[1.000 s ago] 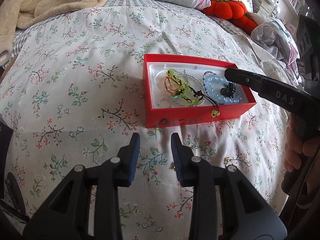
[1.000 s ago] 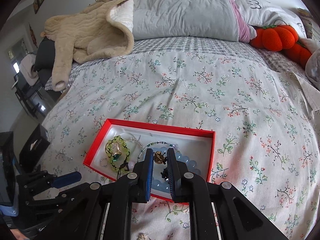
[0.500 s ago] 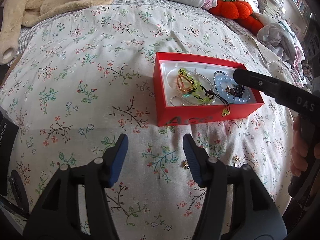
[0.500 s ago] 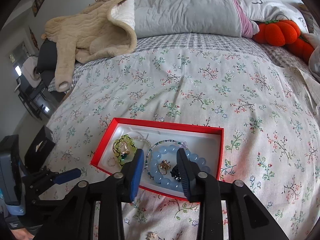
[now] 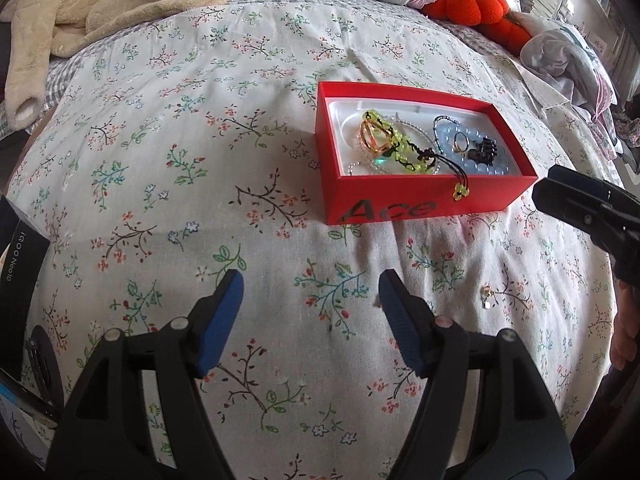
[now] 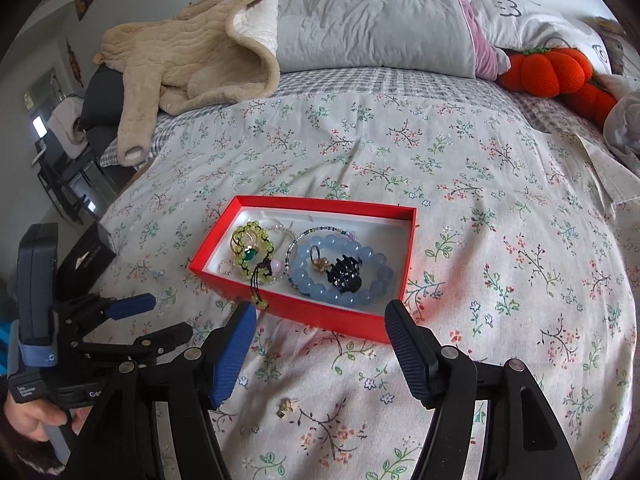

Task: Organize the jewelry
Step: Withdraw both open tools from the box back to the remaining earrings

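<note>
Floral bedspread (image 6: pixel 480 200) bears a red cardboard box (image 6: pixel 320 314) holding pale-blue bead bracelet (image 6: pixel 352 294), green bead bracelet (image 6: pixel 240 240), black claw clip (image 6: pixel 344 274). Left gripper (image 5: pixel 310 286) and right gripper (image 6: pixel 320 322) are empty, their jaws opening. Tangled chains are hard to separate.

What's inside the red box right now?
The red box holds a blue bead bracelet ringing a gold ring and a dark hair claw, plus a green bead bracelet over thin chains. Whatever lies beneath that pile is covered.
</note>
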`<state>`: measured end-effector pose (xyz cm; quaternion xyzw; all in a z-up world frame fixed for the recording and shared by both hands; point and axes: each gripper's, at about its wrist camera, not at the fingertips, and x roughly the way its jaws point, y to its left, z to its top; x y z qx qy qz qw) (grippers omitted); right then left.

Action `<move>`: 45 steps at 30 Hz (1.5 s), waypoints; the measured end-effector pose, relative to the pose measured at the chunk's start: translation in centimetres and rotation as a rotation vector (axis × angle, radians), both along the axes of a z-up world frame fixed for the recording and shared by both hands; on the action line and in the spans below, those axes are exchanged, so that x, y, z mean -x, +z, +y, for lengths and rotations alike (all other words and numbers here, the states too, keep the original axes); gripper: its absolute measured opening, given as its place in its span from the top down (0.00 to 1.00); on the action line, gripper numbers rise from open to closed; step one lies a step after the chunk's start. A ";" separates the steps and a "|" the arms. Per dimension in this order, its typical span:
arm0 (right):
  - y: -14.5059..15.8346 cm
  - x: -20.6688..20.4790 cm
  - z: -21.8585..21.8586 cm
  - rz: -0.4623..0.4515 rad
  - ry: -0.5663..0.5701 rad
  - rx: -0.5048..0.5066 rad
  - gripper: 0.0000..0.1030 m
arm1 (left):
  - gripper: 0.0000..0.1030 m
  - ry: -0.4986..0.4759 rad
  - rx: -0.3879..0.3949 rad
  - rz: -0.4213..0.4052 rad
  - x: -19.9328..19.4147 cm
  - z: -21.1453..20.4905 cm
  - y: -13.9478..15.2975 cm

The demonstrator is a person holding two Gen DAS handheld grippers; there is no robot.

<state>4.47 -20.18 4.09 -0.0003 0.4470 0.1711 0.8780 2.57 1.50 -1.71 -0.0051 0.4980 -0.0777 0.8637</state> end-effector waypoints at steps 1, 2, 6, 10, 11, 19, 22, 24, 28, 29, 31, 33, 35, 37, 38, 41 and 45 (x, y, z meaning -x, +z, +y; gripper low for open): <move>-0.2 0.3 0.0 0.000 0.001 0.011 0.30 | 0.27 0.000 0.001 -0.001 0.3 0.0 -0.1; -0.3 0.6 0.0 0.000 0.003 0.023 0.28 | 0.27 0.000 0.001 -0.003 0.5 0.0 -0.2; -1.2 1.9 -0.2 0.012 0.007 0.065 0.28 | 0.26 -0.024 -0.010 -0.005 1.2 -0.2 -0.8; -2.3 2.9 -0.6 0.033 0.006 0.091 0.27 | 0.26 -0.056 -0.016 -0.023 2.0 -0.6 -1.4; -2.6 3.1 -0.7 0.034 0.007 0.102 0.27 | 0.26 -0.069 -0.012 -0.028 2.2 -0.7 -1.5; -5.1 4.4 -1.3 0.074 0.028 0.182 0.27 | 0.39 -0.195 0.035 -0.043 3.1 -2.1 -2.7; -5.7 4.6 -1.6 0.087 0.032 0.195 0.27 | 0.56 -0.228 0.045 -0.037 3.0 -2.7 -2.8; -5.8 4.7 -1.8 0.090 0.032 0.196 0.27 | 0.62 -0.235 0.048 -0.031 2.9 -3.0 -3.0; -5.8 4.8 -2.0 0.094 0.028 0.191 0.27 | 0.66 -0.255 0.048 -0.030 2.7 -3.8 -3.1; -5.8 4.8 -2.1 0.096 0.027 0.190 0.27 | 0.66 -0.258 0.043 -0.032 2.6 -4.0 -3.2; -5.9 4.7 -2.1 0.100 0.027 0.189 0.27 | 0.66 -0.258 0.036 -0.036 2.4 -4.2 -3.4; -5.9 4.7 -2.0 0.100 0.030 0.189 0.27 | 0.66 -0.256 0.035 -0.039 2.3 -4.3 -3.4; -5.9 4.7 -1.9 0.101 0.035 0.191 0.27 | 0.67 -0.254 0.034 -0.041 2.1 -4.4 -3.5; -5.9 4.7 -1.9 0.101 0.038 0.193 0.27 | 0.70 -0.251 0.032 -0.045 2.0 -4.4 -3.6; -6.0 4.7 -1.9 0.103 0.039 0.193 0.27 | 0.70 -0.249 0.029 -0.046 1.9 -4.4 -3.6; -6.0 4.8 -2.0 0.106 0.037 0.194 0.27 | 0.74 -0.243 0.020 -0.050 1.9 -4.4 -3.6; -5.9 4.9 -2.1 0.102 0.032 0.192 0.27 | 0.83 -0.225 0.015 -0.050 1.7 -4.2 -3.5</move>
